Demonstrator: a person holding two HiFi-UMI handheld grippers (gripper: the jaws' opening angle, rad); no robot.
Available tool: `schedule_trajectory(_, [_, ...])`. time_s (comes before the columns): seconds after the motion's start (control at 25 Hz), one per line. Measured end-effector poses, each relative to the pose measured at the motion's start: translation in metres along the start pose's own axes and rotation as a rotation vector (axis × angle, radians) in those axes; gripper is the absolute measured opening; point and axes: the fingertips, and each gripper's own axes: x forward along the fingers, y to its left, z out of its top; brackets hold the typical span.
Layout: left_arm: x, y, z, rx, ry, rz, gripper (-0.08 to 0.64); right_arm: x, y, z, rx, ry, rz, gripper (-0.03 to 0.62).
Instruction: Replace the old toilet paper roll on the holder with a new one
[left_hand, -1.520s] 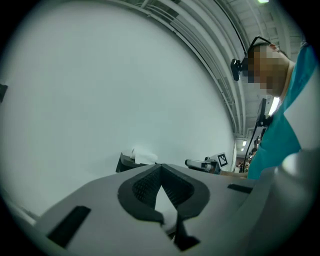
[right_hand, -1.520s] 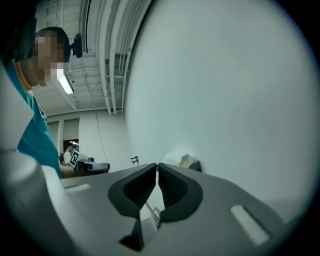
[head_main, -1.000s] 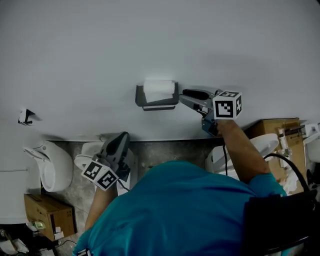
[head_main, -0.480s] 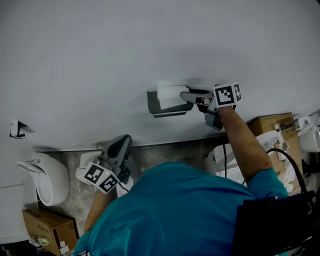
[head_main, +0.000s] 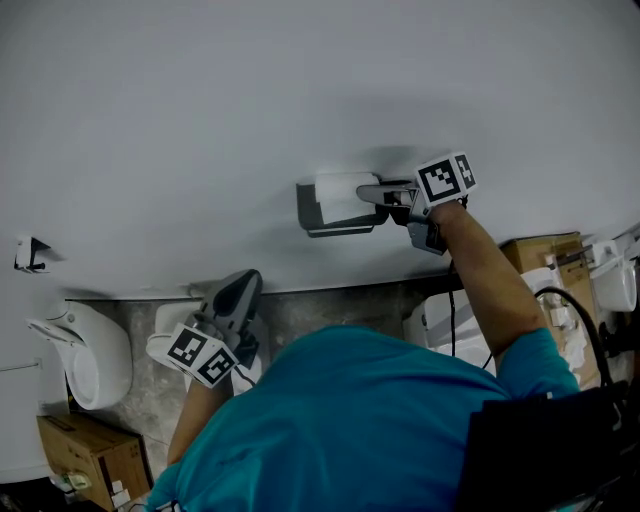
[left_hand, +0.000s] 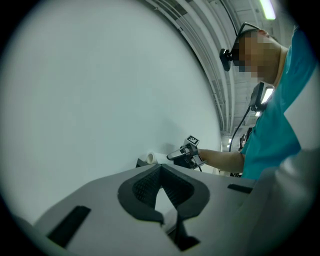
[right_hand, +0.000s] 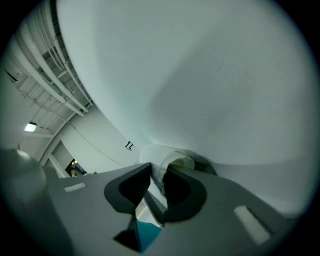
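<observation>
Old toilet roll sits on the wall holder, long axis running left-right along the wall. Right tongs are at its right end, jaws just closed narrow, pinching the roll's end wall. Left tongs are closed, empty, low and well apart.

Bare wall surrounds the holder; toilet, boxes crowd below.

Dim, flat grey light.
My gripper views bulge and darken at the corners; a ceiling strip light glares; soft shadow smudges the wall.
</observation>
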Motion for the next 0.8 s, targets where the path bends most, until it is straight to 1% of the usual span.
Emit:
schedule_trajectory(0.08, [-0.002,-0.001,-0.001,-0.007,-0.004,0.008,0.008,0.000,0.004,-0.001,-0.019,0.006,0.016,0.063])
schedule_trajectory(0.2, [-0.006,-0.002,-0.002,-0.014,-0.007,0.016,0.009,-0.004,0.013,0.000,-0.031,-0.012,0.074,0.038])
schedule_trajectory(0.28, [-0.005,-0.005,-0.003,-0.016,-0.008,0.021,0.008,-0.009,0.019,0.000,-0.058,-0.021,0.106,0.028])
schedule_trajectory(0.4, [-0.005,-0.009,-0.004,-0.016,-0.012,0.024,0.008,-0.018,0.026,0.000,-0.101,-0.038,0.134,0.021])
schedule_trajectory(0.52, [-0.009,-0.007,-0.002,-0.014,-0.015,0.024,0.008,-0.027,0.032,0.005,-0.112,-0.075,0.156,0.020])
schedule_trajectory(0.6, [-0.005,-0.013,-0.003,-0.012,-0.015,0.023,0.008,-0.045,0.032,0.006,-0.118,-0.101,0.166,0.020])
schedule_trajectory(0.72, [0.012,-0.045,-0.008,0.003,-0.015,0.016,0.008,-0.096,0.026,-0.004,-0.134,-0.143,0.166,0.020])
schedule_trajectory(0.8, [0.012,-0.047,-0.008,0.012,-0.013,0.009,0.009,-0.109,0.028,-0.005,-0.138,-0.162,0.158,0.018])
